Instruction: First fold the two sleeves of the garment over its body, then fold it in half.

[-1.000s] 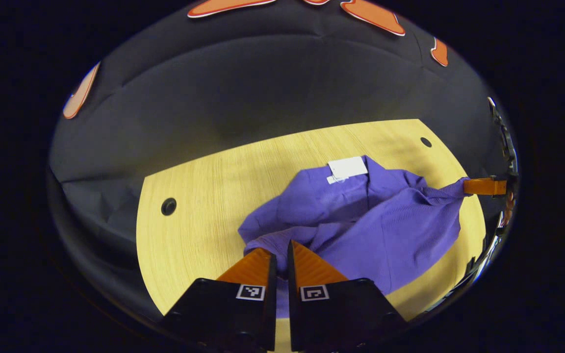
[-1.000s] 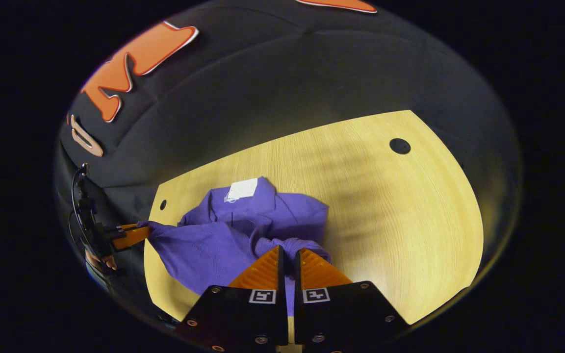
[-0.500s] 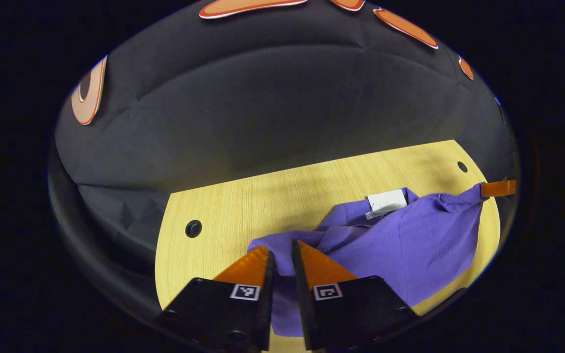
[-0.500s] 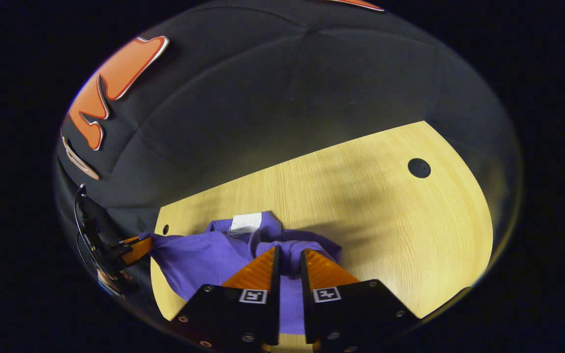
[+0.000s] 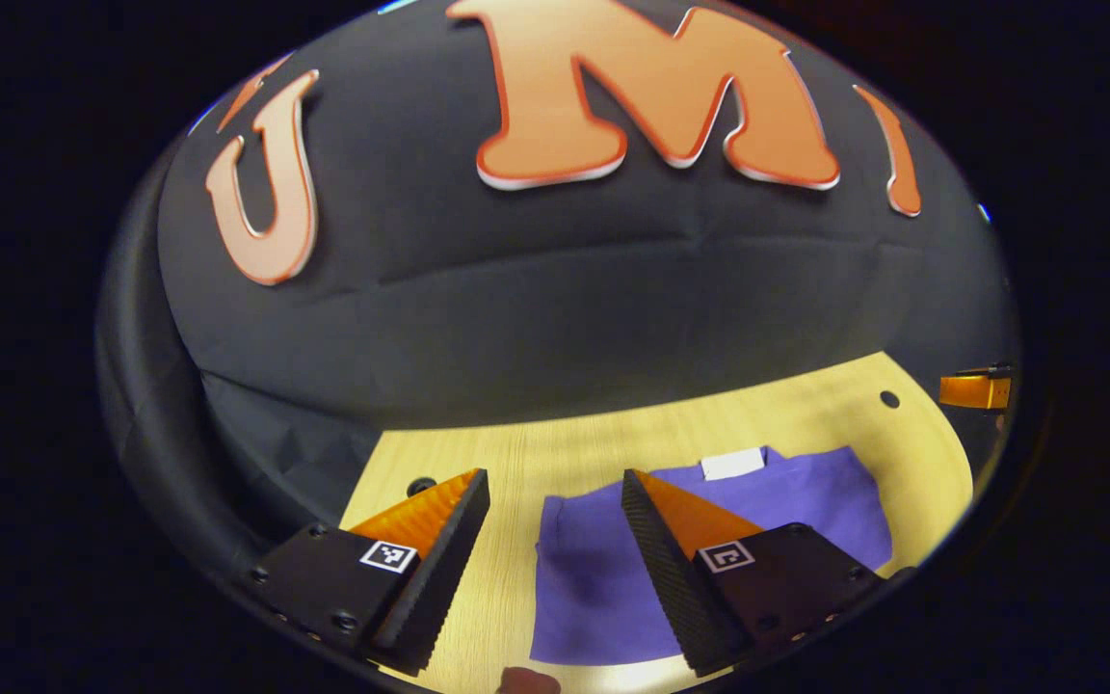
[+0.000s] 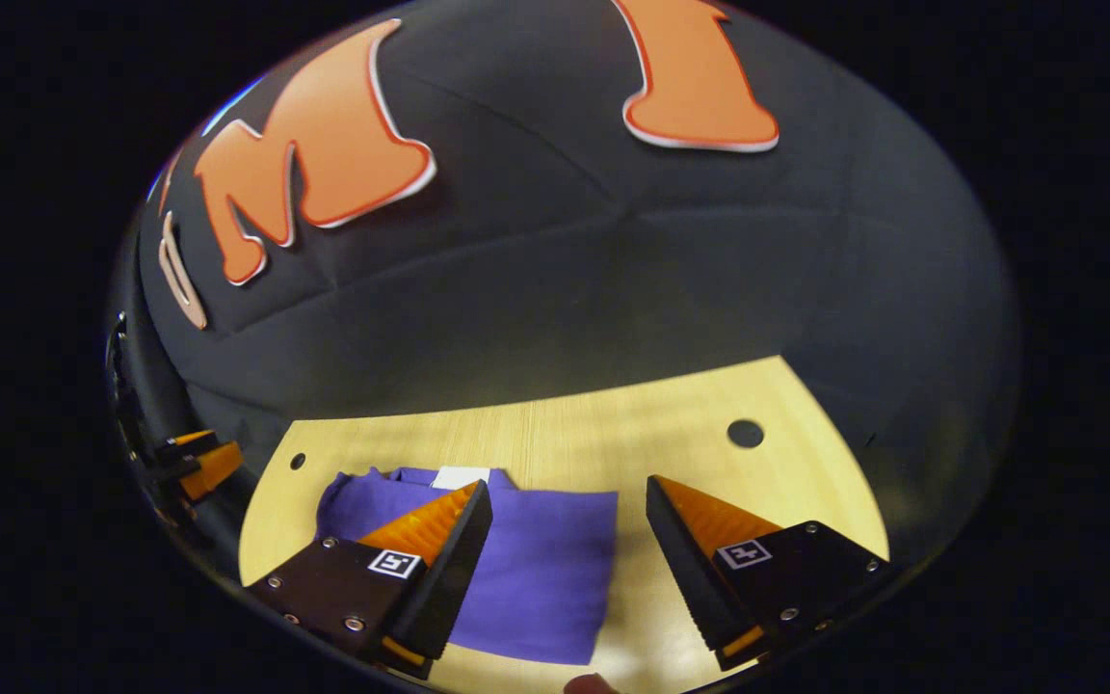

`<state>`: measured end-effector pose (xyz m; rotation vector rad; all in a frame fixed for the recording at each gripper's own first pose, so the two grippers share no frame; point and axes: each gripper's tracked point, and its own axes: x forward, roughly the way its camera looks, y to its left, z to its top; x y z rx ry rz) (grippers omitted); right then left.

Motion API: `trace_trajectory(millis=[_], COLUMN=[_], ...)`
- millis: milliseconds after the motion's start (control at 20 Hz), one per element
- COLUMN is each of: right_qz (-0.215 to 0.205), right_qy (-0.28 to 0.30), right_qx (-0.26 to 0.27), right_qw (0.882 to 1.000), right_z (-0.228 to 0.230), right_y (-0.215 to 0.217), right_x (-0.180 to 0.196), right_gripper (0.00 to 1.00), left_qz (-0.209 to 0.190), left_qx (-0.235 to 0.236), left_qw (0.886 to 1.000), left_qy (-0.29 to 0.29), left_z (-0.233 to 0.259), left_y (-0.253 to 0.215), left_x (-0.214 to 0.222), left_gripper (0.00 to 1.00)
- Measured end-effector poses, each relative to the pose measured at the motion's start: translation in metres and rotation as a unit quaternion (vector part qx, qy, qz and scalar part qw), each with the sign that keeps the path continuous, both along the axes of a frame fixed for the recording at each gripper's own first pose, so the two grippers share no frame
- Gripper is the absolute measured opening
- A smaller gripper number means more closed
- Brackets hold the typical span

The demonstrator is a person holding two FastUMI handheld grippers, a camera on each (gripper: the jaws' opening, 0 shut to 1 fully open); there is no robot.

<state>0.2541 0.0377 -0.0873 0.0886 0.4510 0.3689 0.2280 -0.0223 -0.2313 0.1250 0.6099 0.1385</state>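
A purple garment (image 5: pixel 786 511) lies folded flat in a rough rectangle on the light wooden table (image 5: pixel 594 443), with a white tag (image 5: pixel 733 464) at its far edge. My left gripper (image 5: pixel 555 477) hangs open above the garment's left edge, nothing between its fingers. In the right gripper view the same garment (image 6: pixel 545 559) lies with its white tag (image 6: pixel 460 476) at the far edge, and my right gripper (image 6: pixel 569 487) stands open over its right part, holding nothing. The right gripper (image 5: pixel 974 390) shows at the far right of the left gripper view, and the left gripper (image 6: pixel 198 463) at the far left of the right gripper view.
The table has round cable holes (image 5: pixel 889 399) (image 6: pixel 745 433) (image 6: pixel 297 462) near its far corners. The black booth wall rises right behind the table's far edge. Bare wood (image 6: pixel 767 482) lies to the right of the garment.
Both grippers have let go of the garment and opened, then lifted and tilted up. The garment, bunched and stretched between them before, now lies flat and folded.
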Motion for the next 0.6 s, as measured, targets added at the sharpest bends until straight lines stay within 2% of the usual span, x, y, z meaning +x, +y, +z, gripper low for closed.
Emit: trace_trajectory(millis=[150, 300, 350, 400, 450, 500, 600], right_qz=[0.000, -0.003, -0.006, -0.009, -0.011, -0.015, -0.025], right_qy=[-0.064, -0.110, -0.121, -0.130, -0.138, -0.146, -0.165], right_qx=[-0.018, -0.025, -0.025, -0.024, -0.022, -0.019, -0.015], right_qw=[0.998, 0.994, 0.992, 0.991, 0.990, 0.989, 0.986], right_z=[0.032, 0.053, 0.058, 0.064, 0.068, 0.072, 0.080], right_y=[-0.017, -0.020, -0.026, -0.031, -0.037, -0.041, -0.052], right_x=[-0.024, -0.047, -0.057, -0.068, -0.080, -0.093, -0.121], right_gripper=[0.95, 0.95, 0.95, 0.95, 0.95, 0.95, 0.95], left_qz=[0.008, 0.003, -0.002, 0.001, -0.003, -0.003, -0.005], left_qx=[0.011, -0.004, -0.002, 0.004, 0.003, 0.004, 0.012], left_qw=[0.997, 0.993, 0.991, 0.989, 0.987, 0.984, 0.978], left_qy=[-0.076, -0.118, -0.135, -0.151, -0.163, -0.178, -0.210], left_z=[0.045, 0.076, 0.087, 0.098, 0.107, 0.119, 0.142], left_y=[-0.018, -0.045, -0.050, -0.052, -0.058, -0.064, -0.071], left_x=[-0.029, -0.064, -0.074, -0.083, -0.094, -0.108, -0.134], left_gripper=[0.93, 0.96, 1.00, 0.96, 1.00, 0.96, 0.96])
